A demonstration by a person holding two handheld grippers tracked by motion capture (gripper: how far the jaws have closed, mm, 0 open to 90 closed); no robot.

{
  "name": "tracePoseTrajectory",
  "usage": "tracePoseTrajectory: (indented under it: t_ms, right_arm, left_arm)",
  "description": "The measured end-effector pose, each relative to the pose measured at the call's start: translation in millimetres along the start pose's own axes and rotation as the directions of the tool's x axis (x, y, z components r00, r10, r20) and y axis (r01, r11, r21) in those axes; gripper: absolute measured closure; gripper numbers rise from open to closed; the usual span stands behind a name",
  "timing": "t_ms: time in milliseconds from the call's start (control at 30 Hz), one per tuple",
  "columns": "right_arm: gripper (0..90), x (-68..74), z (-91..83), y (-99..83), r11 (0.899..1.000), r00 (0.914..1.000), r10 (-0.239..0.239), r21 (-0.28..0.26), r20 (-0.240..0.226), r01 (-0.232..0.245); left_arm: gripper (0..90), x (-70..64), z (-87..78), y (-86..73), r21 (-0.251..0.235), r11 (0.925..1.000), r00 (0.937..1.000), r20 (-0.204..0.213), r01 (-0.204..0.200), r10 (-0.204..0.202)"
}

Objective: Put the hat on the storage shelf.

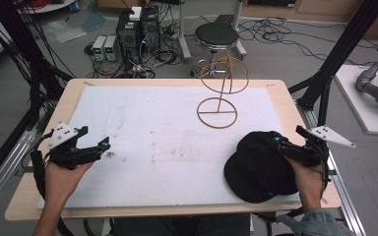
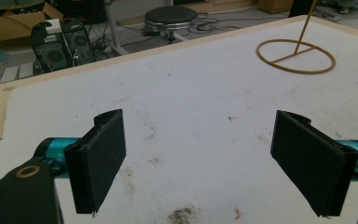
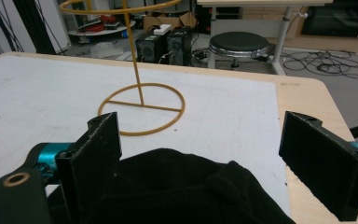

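Your right gripper (image 1: 286, 143) sits with its jaws spread wide over the black cap (image 1: 258, 167), which lies just in front of the wire stand (image 1: 218, 112) on the white mat (image 1: 167, 147); your left gripper (image 1: 94, 142), jaws likewise apart, hovers well left of the stand.

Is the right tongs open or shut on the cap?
Open. The right tongs has its jaws wide apart, straddling the cap, not clamped.
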State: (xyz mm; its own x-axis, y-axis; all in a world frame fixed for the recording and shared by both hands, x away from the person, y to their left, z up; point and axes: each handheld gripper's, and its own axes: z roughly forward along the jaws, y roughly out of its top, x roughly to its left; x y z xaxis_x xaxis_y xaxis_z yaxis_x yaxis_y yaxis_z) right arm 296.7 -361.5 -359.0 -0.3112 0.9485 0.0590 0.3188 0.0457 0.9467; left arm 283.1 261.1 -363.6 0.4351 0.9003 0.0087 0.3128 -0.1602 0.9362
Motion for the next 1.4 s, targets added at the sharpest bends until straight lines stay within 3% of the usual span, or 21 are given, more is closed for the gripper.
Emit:
tracePoseTrajectory:
  t_ms: [900, 1400]
  right_arm:
    - [12.7, -11.6, 11.3, -26.4, 0.993, 0.9983, 0.056, 0.11, -0.017, -0.054]
    - [27.9, -9.6, 15.0, -29.0, 0.981, 0.9971, 0.071, 0.181, -0.027, -0.064]
  left_arm:
    - [18.7, -3.1, 7.0, -1.2, 0.014, 0.9999, 0.9999, 0.014, -0.007, 0.006]
    - [18.8, -3.0, 6.5, -0.9, 0.013, 0.9999, 0.9999, 0.012, -0.008, 0.008]
